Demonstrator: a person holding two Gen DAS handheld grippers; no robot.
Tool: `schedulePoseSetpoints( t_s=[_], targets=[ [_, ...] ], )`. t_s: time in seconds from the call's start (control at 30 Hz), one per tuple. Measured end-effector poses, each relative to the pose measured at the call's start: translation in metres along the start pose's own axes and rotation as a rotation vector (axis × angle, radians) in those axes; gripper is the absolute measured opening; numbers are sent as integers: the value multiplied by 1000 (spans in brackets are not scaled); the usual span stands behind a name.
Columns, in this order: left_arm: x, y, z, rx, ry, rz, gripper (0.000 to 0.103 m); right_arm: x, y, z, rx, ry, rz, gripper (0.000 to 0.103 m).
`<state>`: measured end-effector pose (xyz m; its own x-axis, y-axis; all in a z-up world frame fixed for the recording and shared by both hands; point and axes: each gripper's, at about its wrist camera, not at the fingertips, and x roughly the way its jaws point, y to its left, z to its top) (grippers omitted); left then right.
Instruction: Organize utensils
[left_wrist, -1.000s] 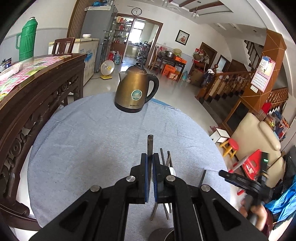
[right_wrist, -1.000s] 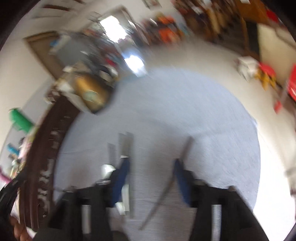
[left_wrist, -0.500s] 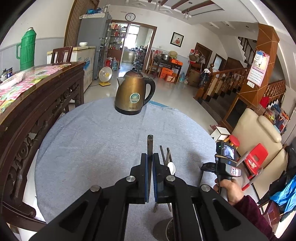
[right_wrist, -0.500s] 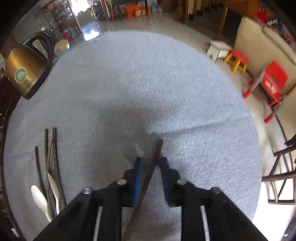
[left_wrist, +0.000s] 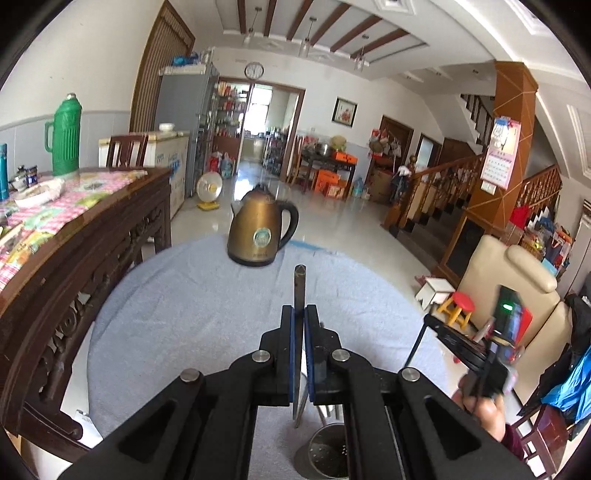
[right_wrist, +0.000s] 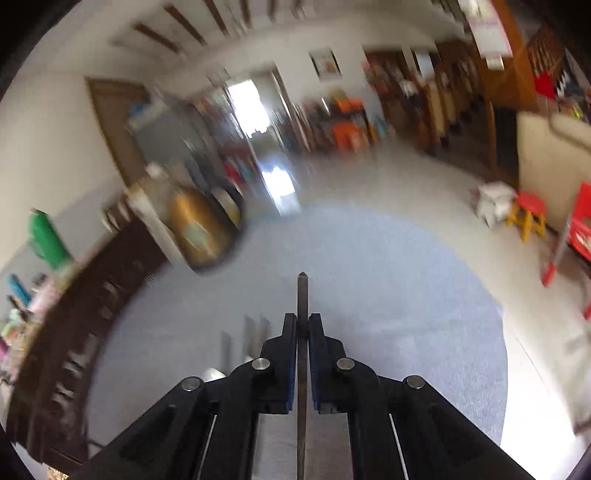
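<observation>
The left gripper (left_wrist: 300, 314) is clamped on a thin, flat, dark metal utensil (left_wrist: 298, 288) held edge-on; its squared tip juts out past the blue pads toward the far side of the table. The right gripper (right_wrist: 302, 321) is likewise closed on a second slim metal piece (right_wrist: 303, 291) with a pointed tip, its long shaft running back between the fingers toward the camera. In the left view that right gripper shows low at the right, held up off the table by a hand (left_wrist: 484, 410), with the dark stick hanging at an angle.

Both grippers are above a round table covered by a grey-blue cloth (left_wrist: 192, 295). At its far edge stands a bronze kettle (left_wrist: 258, 232) with a black handle, upright and well apart from both grippers. A carved dark wooden table (left_wrist: 85, 236) presses against the left rim, with a green flask (left_wrist: 66, 136) on top.

Directly under the left gripper, at the near edge, sits a perforated metal holder (left_wrist: 325, 454); a few utensil handles lean beside or in it, mostly hidden by the gripper. In the blurred right view, more utensils (right_wrist: 251, 332) lie on the cloth to the left.
</observation>
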<state>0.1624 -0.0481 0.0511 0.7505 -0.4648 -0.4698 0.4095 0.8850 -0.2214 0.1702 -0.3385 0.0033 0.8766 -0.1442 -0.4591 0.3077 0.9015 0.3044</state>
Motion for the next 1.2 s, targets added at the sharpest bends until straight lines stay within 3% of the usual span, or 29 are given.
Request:
schedulePoseSetpoints(
  t_s=[0.1,0.23,0.4,0.63,0.83,1.07,1.2],
  targets=[
    [-18,-3,4,-11,-41,-15,5,-49,26,6,-14,-145,62,7],
    [-34,-8,6,-23,-67,-45,5,-100,64,9,-22,-273,134,7],
    [-40,-21,0,-8,-69,-72,5,-133,102,6,-52,-305,225,7],
    [-24,-22,-18,-15,10,-60,5,-154,131,-11,-113,-244,247,7],
    [-17,-19,-26,-26,45,-26,5,-137,111,-30,-146,-174,238,7],
    [-3,-17,-36,-26,96,19,5,-107,98,-50,-185,6,200,7],
    [1,-11,-41,-51,131,26,6,-94,85,-60,-123,98,214,10]
  ],
)
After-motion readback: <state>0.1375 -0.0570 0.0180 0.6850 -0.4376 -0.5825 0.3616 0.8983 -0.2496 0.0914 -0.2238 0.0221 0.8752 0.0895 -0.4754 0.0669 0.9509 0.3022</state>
